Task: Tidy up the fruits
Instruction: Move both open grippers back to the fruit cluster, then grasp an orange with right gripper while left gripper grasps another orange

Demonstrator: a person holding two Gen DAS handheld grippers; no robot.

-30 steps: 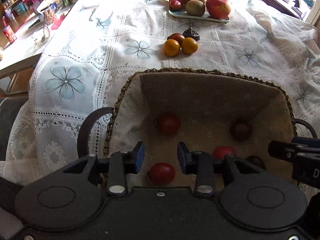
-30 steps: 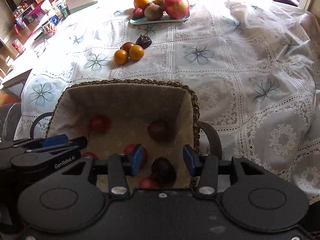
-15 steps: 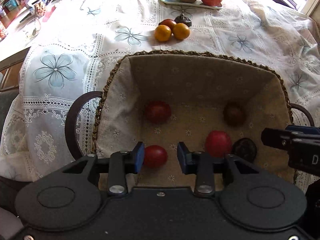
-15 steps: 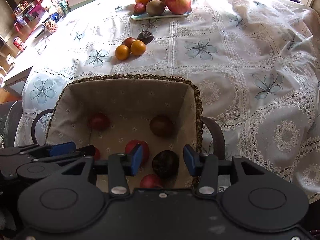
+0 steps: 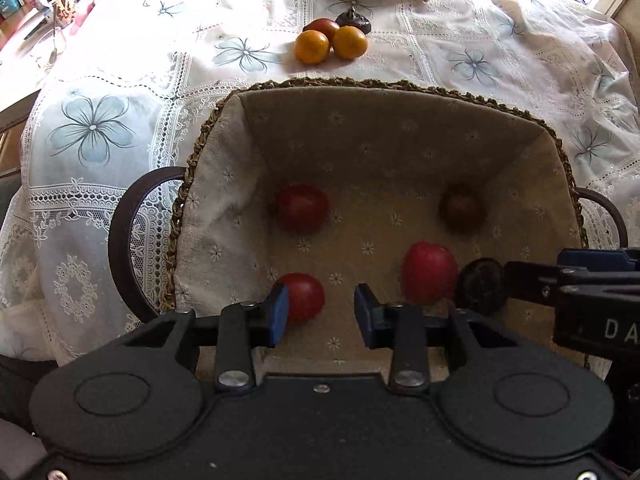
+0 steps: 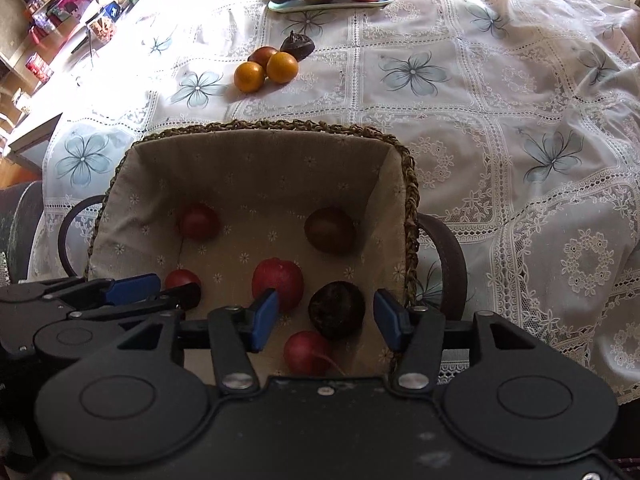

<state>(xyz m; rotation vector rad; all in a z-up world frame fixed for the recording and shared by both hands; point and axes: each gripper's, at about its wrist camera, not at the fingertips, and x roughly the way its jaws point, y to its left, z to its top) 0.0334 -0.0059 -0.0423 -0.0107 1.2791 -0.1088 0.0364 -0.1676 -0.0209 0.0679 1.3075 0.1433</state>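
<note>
Jaws apart; right gripper (image 5: 592,280) reads "DA".

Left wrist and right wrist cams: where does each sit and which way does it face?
Left wrist: on the left gripper, looking down into the basket; jaws open; right gripper enters from the right edge.
Right wrist: on the right gripper, over the basket's right side, above a dark wrinkled fruit; left gripper at left edge.
Shared: the basket, two oranges, the fruit plate.
</note>
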